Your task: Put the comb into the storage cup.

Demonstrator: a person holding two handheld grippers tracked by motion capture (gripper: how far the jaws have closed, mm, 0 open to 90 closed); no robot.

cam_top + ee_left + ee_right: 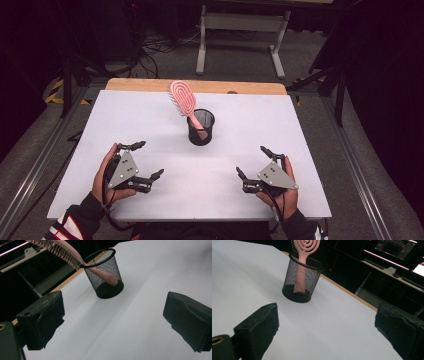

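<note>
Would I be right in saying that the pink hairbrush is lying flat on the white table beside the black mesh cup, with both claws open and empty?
Not quite: the pink hairbrush is not lying flat beside the black mesh cup. It stands handle-down inside the cup, leaning on its rim, as the high view shows. The rest holds: the left claw and right claw are open and empty over the white table.

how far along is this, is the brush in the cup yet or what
Looks done: the pink brush stands handle-down in the mesh cup, head leaning over the rim. Nothing is in hand: the left gripper and right gripper are both open, resting near the table's front edge. Nothing visibly left.
</note>
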